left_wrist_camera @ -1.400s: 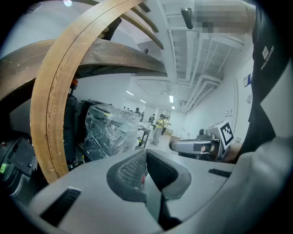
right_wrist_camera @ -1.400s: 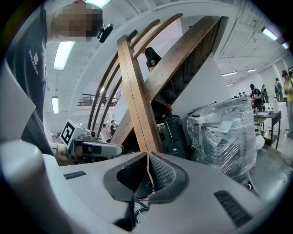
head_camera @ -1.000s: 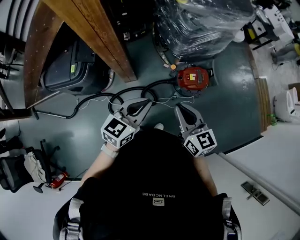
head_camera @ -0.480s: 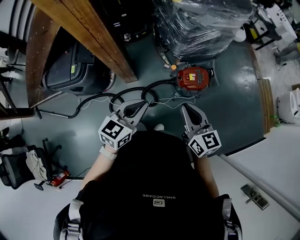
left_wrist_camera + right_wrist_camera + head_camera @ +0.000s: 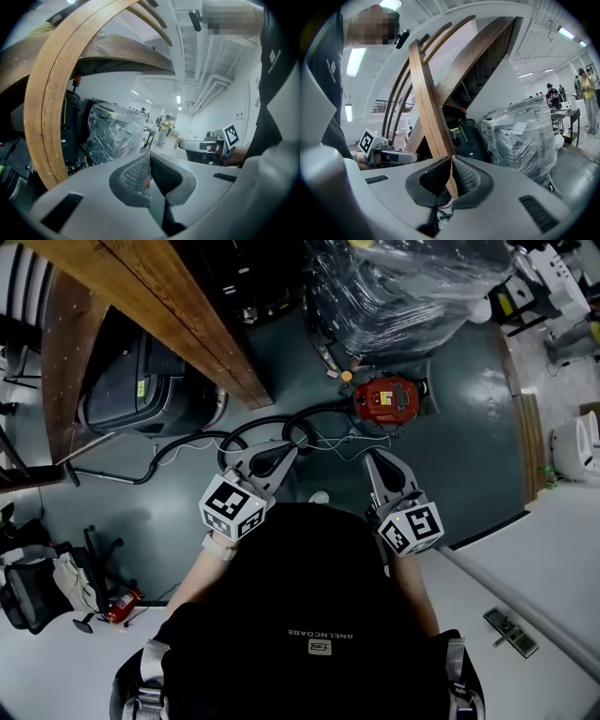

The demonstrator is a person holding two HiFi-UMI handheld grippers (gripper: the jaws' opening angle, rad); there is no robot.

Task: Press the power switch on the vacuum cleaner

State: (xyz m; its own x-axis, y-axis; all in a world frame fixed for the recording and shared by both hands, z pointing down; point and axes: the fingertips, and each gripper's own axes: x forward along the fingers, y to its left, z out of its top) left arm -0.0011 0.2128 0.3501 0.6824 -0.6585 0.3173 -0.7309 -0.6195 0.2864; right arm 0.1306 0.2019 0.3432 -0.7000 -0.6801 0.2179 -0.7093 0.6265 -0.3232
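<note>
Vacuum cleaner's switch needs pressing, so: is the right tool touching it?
Apart. The head view shows floor between the right tool and the vacuum cleaner.

Person in black top, small grey logo print on back; grey shoulder straps; pale wristband. Left gripper, right gripper: grey, black-and-white marker cubes.

Head view: camera on my head, facing steeply down at the floor. My shoulders fill the lower edge.

Left gripper view: rides close behind my left gripper, held low, facing forward and upward along the jaws.

Right gripper view: same mounting on my right gripper.

All three views share the wooden beam and the plastic-wrapped pallet. Each gripper view shows the other gripper off to one side.
</note>
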